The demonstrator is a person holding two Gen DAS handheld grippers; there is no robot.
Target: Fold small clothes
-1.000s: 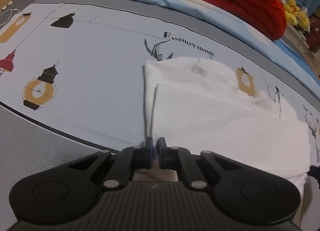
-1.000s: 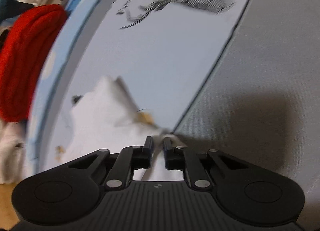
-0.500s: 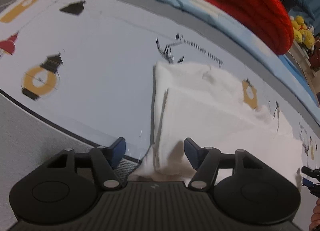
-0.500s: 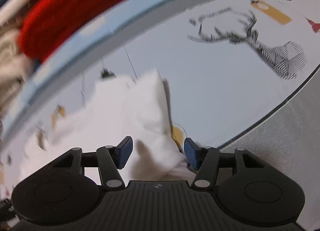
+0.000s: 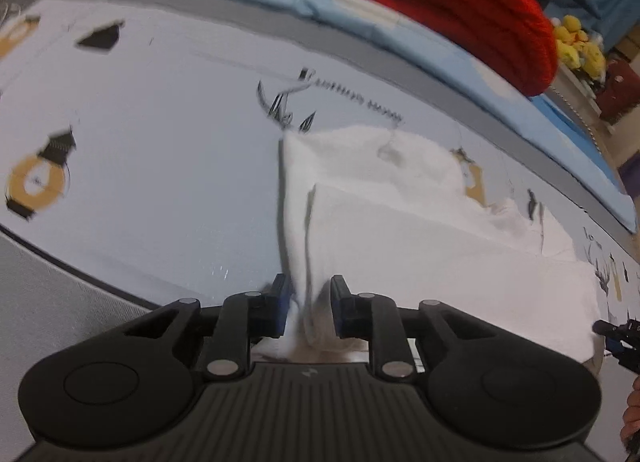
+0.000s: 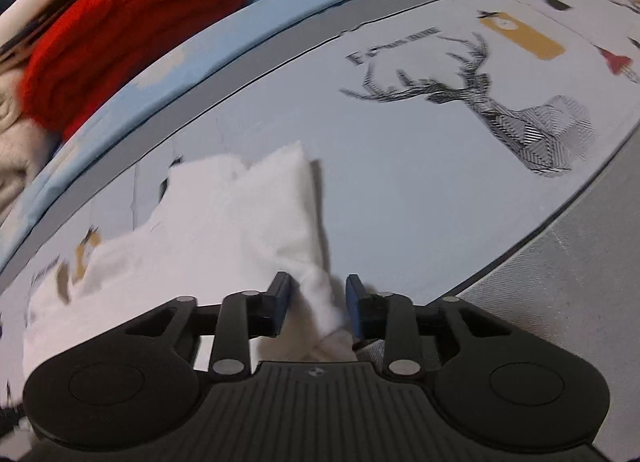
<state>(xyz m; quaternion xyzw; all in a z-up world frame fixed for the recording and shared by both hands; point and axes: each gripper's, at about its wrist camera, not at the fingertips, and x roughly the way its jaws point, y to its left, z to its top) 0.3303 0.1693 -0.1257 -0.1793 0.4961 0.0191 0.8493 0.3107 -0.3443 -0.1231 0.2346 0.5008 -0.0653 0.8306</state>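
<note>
Twice looked over the white garment (image 5: 420,246): found it lying flat and partly folded on the printed bed sheet (image 5: 160,166), well short of the red knit pile (image 5: 460,2). Found the left tool (image 5: 309,296) narrowed about the near left corner and the right tool (image 6: 318,296) narrowed about the near right corner, with cloth bunched between the jaws of each; could not confirm a firm pinch at either. Judged the fabric light, soft and limp, likely to sag and slip from a shallow bite. Recommended taking hold at the corners, through every layer.
</note>
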